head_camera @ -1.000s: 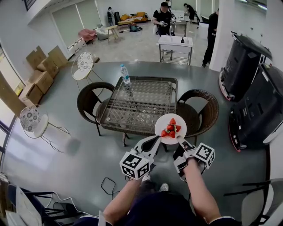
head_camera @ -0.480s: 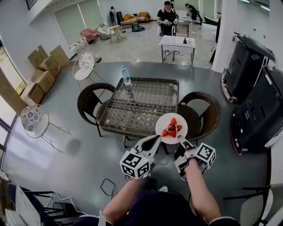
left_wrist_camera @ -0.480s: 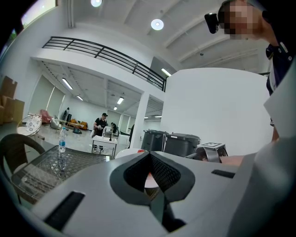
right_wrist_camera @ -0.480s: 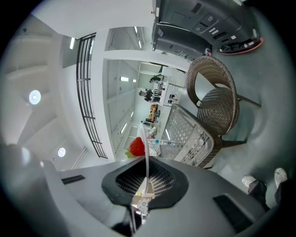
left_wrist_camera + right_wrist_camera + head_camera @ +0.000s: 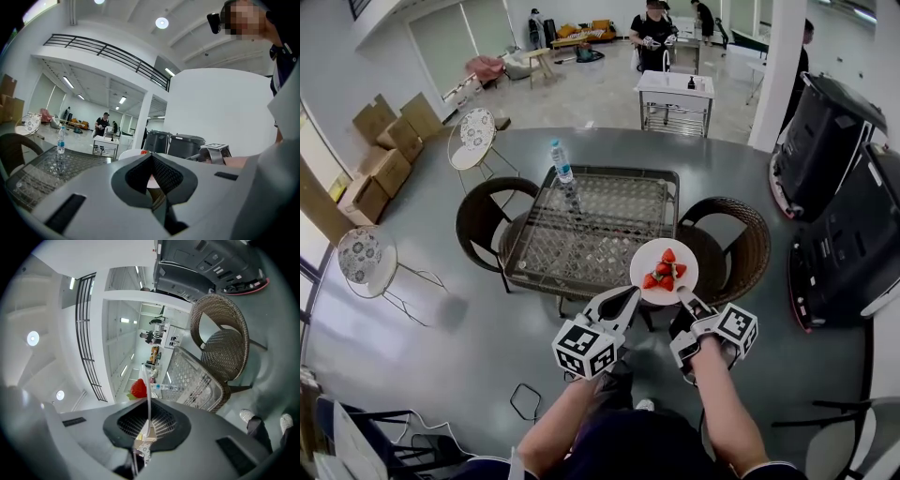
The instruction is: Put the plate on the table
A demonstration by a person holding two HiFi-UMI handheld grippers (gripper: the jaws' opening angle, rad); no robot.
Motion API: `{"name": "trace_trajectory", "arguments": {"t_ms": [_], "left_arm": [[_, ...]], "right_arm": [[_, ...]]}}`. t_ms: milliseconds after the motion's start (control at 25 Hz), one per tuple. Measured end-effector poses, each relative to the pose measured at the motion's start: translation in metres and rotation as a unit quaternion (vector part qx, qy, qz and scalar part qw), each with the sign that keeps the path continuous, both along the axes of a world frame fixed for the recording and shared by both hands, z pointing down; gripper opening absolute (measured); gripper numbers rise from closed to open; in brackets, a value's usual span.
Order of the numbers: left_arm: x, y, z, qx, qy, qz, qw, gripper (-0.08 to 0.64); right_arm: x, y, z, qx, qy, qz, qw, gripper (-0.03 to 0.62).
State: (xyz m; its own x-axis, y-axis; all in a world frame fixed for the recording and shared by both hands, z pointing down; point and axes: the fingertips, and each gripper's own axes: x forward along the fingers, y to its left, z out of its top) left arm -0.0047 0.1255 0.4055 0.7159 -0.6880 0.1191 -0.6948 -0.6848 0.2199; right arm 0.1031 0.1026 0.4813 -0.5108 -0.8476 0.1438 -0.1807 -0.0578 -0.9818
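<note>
The right gripper (image 5: pixel 686 302) pinches the near rim of the plate (image 5: pixel 651 250), its jaws closed down to the thickness of the plate. The left gripper (image 5: pixel 623 299) is just beside the plate's near-left edge with its jaws pressed together and nothing between them.

The plate is in the air, carrying a small heap of strawberries (image 5: pixel 663 273). From the head view it overlaps the near right corner of the glass-topped table (image 5: pixel 591 220). A wicker chair (image 5: pixel 739 239) stands close against that corner, right under the plate, and a second wicker chair (image 5: pixel 483 211) is on the table's left side. A water bottle (image 5: pixel 561 161) stands upright at the far left corner of the table. Two big black machines (image 5: pixel 834 178) are to the right, with a white trolley (image 5: pixel 673 96) beyond the table and cardboard boxes (image 5: pixel 389 150) on the left.

The right gripper view shows the plate (image 5: pixel 148 392) edge-on as a thin white line running into the jaws of the right gripper (image 5: pixel 146 411), with one strawberry (image 5: pixel 138 388) beside it. The left gripper view shows the tips of the left gripper (image 5: pixel 151 157) meeting, the plate (image 5: pixel 130 153) just beyond them, and the water bottle (image 5: pixel 60 142) further off on the table (image 5: pixel 42 168).
</note>
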Motion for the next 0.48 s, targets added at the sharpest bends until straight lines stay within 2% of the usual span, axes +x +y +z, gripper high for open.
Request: {"name": "trace_trajectory", "arguments": {"t_ms": [480], "left_arm": [[-0.018,-0.081,0.029,-0.028,0.002,0.009,0.9996,0.006]], "right_arm": [[-0.012,-0.073,0.024,-0.019,0.012,0.01,1.0,0.014]]}}
